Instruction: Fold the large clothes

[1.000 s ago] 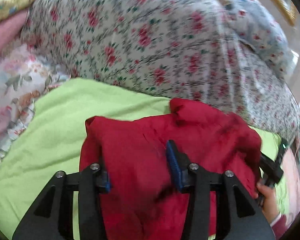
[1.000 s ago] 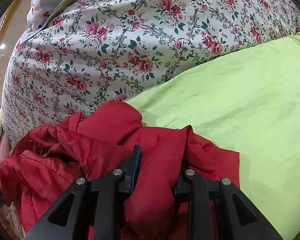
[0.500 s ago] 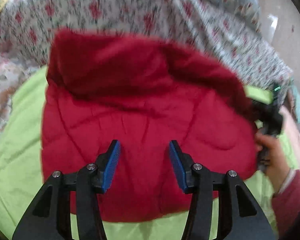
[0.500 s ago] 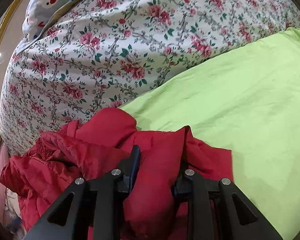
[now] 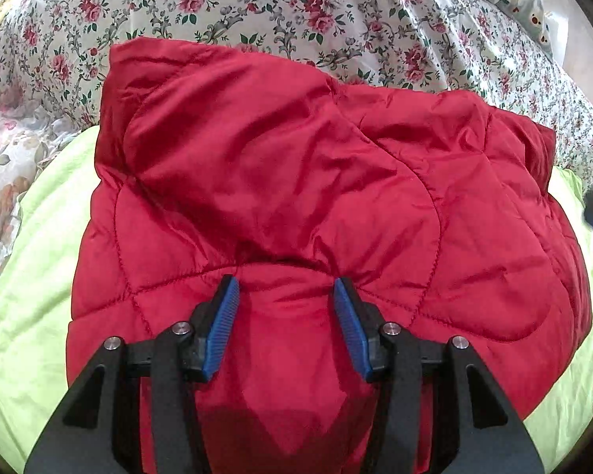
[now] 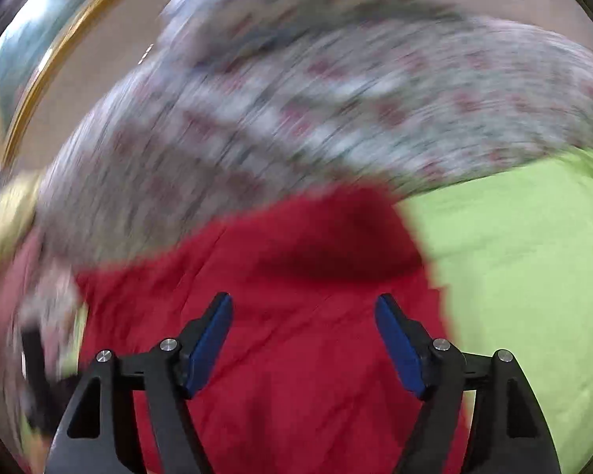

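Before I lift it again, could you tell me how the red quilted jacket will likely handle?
The red quilted jacket probably flops and sags; it lies creased. Its sheen suggests slippery fabric. The puffy quilting hints it is light.

A floral quilt (image 5: pixel 336 12) lies behind a lime-green sheet (image 5: pixel 23 316).

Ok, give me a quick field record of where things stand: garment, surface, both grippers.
garment: red jacket, quilted, lying folded over on itself
surface: green sheet on a bed, floral quilt behind
left gripper: jaws apart, a hump of jacket between the pads, no clear pinch
right gripper: jaws have just been opening, wide apart above the jacket, nothing gripped
view quality: right wrist view blurred, left sharp
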Demonstrator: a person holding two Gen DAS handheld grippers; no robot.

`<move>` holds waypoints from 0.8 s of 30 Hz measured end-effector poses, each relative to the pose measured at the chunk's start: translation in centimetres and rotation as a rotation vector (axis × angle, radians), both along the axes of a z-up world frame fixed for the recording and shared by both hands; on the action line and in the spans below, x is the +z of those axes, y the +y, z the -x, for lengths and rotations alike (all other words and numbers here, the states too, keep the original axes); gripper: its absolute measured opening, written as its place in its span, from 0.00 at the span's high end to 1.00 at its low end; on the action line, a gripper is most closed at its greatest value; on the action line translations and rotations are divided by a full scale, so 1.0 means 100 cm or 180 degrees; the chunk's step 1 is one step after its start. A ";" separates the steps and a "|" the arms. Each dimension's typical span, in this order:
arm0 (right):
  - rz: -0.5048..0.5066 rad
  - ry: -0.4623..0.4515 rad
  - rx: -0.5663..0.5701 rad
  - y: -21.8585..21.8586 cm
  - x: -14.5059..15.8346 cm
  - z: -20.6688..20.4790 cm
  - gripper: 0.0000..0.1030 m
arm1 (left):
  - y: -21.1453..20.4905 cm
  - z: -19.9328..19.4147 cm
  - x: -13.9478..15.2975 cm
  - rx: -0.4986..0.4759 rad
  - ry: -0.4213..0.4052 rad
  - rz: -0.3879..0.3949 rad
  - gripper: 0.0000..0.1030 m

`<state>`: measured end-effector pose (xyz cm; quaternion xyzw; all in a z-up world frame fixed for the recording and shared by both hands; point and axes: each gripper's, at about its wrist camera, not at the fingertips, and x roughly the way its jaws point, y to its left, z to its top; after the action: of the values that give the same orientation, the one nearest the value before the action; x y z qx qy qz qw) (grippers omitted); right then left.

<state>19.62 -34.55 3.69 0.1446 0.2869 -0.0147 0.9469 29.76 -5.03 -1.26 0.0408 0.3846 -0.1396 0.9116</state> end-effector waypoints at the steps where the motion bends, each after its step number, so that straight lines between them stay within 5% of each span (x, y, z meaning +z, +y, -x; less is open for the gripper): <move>1: 0.0100 0.0187 0.0185 0.013 -0.008 -0.011 0.27 | 0.000 0.000 0.000 -0.0003 0.0007 -0.0006 0.51; 7: 0.0395 0.0810 0.0205 0.015 -0.054 -0.057 0.27 | 0.016 0.007 0.016 -0.0045 -0.0013 0.0147 0.52; 10: 0.0319 0.0845 0.0107 0.000 -0.059 -0.064 0.27 | 0.034 0.009 0.027 0.0105 -0.0151 0.0258 0.52; 15: 0.0169 0.0912 0.0002 -0.014 -0.064 -0.078 0.27 | 0.043 -0.035 0.003 0.0257 0.0179 0.0213 0.53; 24: 0.0027 0.0882 -0.0138 -0.024 -0.079 -0.084 0.26 | 0.035 -0.072 -0.020 0.0373 0.0306 0.0193 0.53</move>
<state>28.02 -36.99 -4.19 0.1434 0.4117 -0.0562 0.8982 36.96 -1.57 -3.23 -0.0161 0.4253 -0.0994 0.8994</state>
